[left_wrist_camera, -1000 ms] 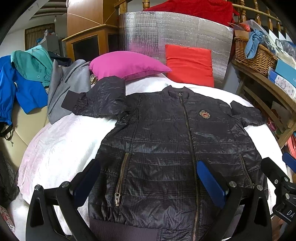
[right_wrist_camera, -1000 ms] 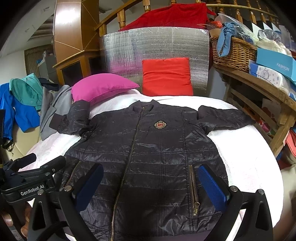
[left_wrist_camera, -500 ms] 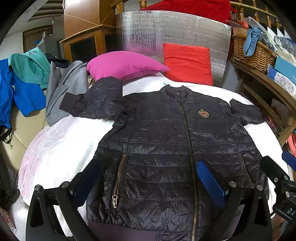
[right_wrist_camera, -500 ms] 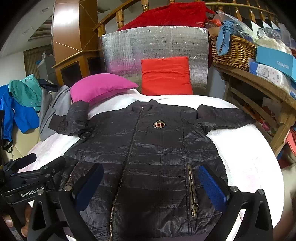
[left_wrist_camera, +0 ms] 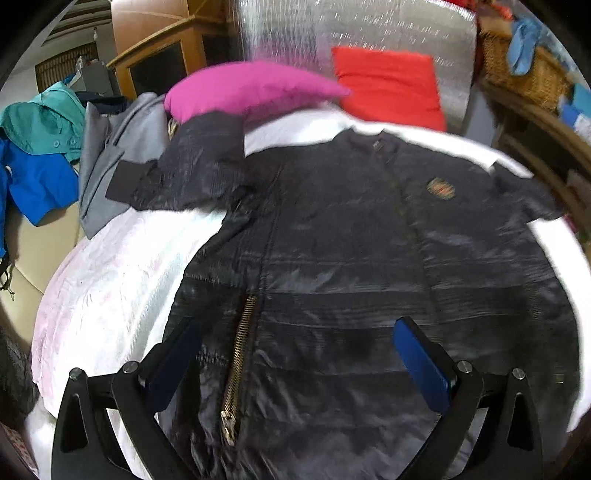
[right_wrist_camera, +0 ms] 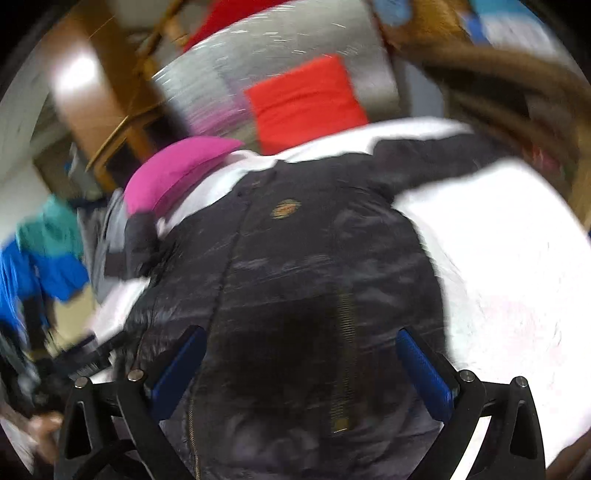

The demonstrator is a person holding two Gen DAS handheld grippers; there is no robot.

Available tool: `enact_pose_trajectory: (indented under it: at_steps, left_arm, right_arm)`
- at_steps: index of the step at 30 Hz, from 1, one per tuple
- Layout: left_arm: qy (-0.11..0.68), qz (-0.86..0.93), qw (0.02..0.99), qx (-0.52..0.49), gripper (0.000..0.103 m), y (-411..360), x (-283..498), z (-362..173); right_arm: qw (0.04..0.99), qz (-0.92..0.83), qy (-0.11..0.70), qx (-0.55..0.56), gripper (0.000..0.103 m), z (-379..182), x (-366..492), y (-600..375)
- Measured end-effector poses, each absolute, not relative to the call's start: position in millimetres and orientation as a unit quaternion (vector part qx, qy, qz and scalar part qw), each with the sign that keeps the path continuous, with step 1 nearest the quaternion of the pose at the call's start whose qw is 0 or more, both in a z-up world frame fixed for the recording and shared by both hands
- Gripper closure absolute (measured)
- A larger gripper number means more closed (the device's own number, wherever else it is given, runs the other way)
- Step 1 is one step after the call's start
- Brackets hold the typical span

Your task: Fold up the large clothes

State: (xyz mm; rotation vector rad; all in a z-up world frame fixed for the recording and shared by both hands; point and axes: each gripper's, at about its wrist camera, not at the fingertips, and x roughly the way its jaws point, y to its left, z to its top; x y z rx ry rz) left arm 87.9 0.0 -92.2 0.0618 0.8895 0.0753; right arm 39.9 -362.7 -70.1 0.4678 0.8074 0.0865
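A large black quilted jacket lies front up and zipped on the white bed cover, sleeves spread out to both sides. My left gripper is open, hovering over the jacket's lower left part near the pocket zip. The jacket also fills the blurred right wrist view. My right gripper is open above its lower right part by the other pocket zip. Neither gripper holds anything.
A magenta pillow and a red cushion lie at the head against a silver foil panel. Grey, teal and blue clothes hang at the left. A wicker basket sits on a wooden shelf at the right.
Both grippers have moved forward and down toward the jacket; both views are now motion-blurred. The right gripper has also tilted. The jacket has not moved and both grippers stay open.
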Motion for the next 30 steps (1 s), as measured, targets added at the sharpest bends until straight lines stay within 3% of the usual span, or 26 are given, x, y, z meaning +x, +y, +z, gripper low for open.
enact_pose_trajectory:
  at_steps: [9, 14, 16, 23, 24, 25, 26, 30]
  left_arm:
    - [0.438, 0.026, 0.898, 0.046, 0.0, -14, 156, -129]
    - [0.467, 0.016, 0.883, 0.039, 0.0, -16, 176, -169]
    - [0.458, 0.02, 0.888, 0.042, 0.0, -17, 175, -173]
    - [0.456, 0.015, 0.889, 0.03, 0.0, -13, 174, -175]
    - [0.457, 0.014, 0.889, 0.03, 0.0, -12, 174, -175]
    - [0.457, 0.013, 0.889, 0.028, 0.0, -10, 174, -174]
    - [0.457, 0.01, 0.889, 0.024, 0.0, -8, 175, -174]
    - [0.458, -0.008, 0.889, -0.02, 0.0, 8, 174, -166]
  right_arm:
    - [0.824, -0.035, 0.335, 0.455, 0.001, -112, 138, -565]
    - [0.809, -0.092, 0.303, 0.496, 0.011, -132, 201, -639]
    - [0.806, -0.106, 0.291, 0.505, 0.02, -137, 224, -661]
    - [0.814, -0.154, 0.317, 0.462, 0.024, -158, 287, -682]
    - [0.816, -0.159, 0.325, 0.451, 0.044, -154, 293, -682]
    - [0.816, -0.16, 0.345, 0.436, 0.087, -150, 302, -681]
    - [0.818, -0.17, 0.366, 0.411, 0.093, -142, 312, -676]
    - [0.876, -0.151, 0.351, 0.295, 0.094, -68, 331, -620]
